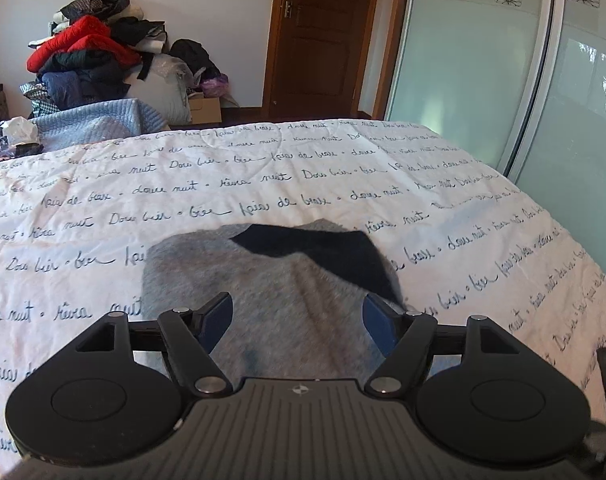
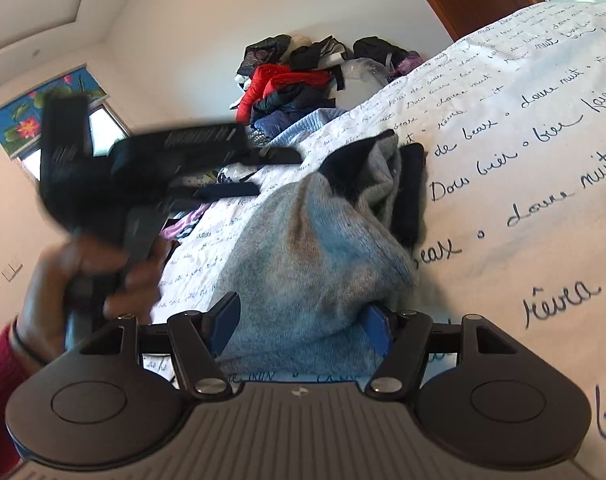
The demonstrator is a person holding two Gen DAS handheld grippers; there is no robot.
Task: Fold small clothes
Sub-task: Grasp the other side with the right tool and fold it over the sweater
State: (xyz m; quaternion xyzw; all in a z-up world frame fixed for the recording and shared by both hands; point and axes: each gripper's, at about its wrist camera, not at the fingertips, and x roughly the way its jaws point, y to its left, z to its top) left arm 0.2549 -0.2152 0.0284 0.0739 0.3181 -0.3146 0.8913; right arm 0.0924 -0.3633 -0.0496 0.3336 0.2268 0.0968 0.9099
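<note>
Grey garment (image 2: 315, 248) on bedspread (image 2: 523, 140), between parted right claw (image 2: 301, 320) fingers.

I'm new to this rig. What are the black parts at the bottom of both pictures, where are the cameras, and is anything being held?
Each picture comes from a camera mounted on hand-held tongs, looking along the fingers. The left tongs stand open above a grey sweater with a dark collar, lying on a white bedspread printed with handwriting. The right tongs are also open, the sweater between the fingers but not pinched. That view also shows the left tongs, blurred, in a person's hand. Nothing is held.
</note>
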